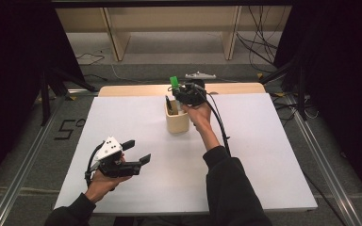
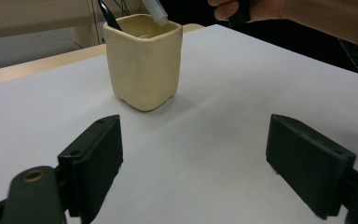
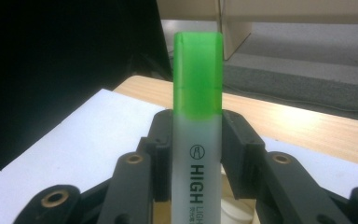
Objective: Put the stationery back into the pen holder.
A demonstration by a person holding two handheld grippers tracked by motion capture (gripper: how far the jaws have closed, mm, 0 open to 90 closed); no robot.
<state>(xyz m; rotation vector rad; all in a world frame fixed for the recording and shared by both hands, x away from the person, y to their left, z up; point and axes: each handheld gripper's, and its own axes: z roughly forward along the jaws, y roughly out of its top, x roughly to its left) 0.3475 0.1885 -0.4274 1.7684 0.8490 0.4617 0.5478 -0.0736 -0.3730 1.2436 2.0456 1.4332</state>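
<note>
Green-capped and upright, the highlighter (image 3: 197, 140) sits clamped between the right claw's (image 1: 185, 92) jaws, cap up, its lower end dipping into the cream ceramic pen holder (image 1: 177, 121) mid-counter, presumably so it can drop in beside the dark pen (image 1: 168, 103) there. The left claw (image 1: 136, 151) rests near the counter's (image 1: 264, 155) front, jaws wide and empty, seemingly kept clear.
</note>
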